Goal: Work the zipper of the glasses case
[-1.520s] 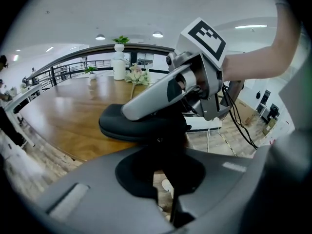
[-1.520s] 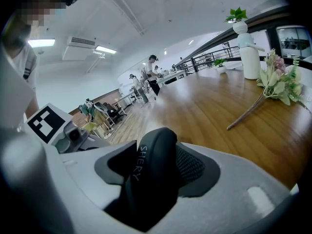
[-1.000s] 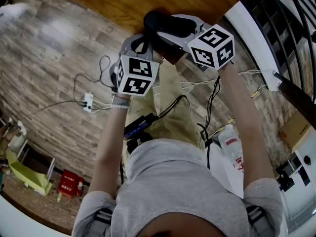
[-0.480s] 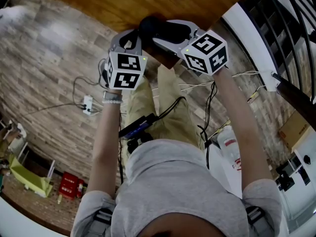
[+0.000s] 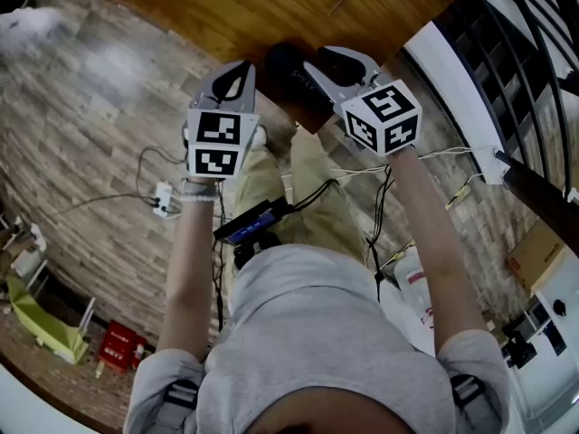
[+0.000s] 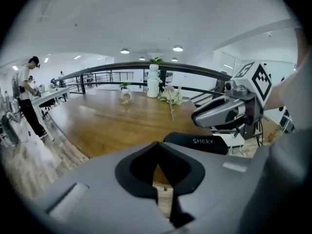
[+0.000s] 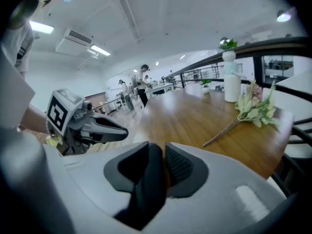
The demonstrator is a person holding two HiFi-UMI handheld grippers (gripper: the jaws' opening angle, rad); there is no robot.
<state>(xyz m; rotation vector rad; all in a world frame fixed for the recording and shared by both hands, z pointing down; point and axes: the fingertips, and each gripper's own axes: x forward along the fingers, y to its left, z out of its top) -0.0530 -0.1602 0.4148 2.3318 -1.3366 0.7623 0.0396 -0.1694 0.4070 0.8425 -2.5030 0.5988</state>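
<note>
Open-plan office, long wooden table [image 5: 226,16] along upper edge of head view, plank floor below. Black glasses case [image 5: 291,72] at table's near edge, upper centre of frame. Right gripper [image 5: 327,61] clamped on case; in its own view dark case body fills gap between pads. Left gripper [image 5: 233,78] just left of case, jaws closed tip to tip, nothing between. Flower sprig [image 7: 253,106] and white bottle [image 7: 232,84] farther along table, right side of right gripper view.
</note>
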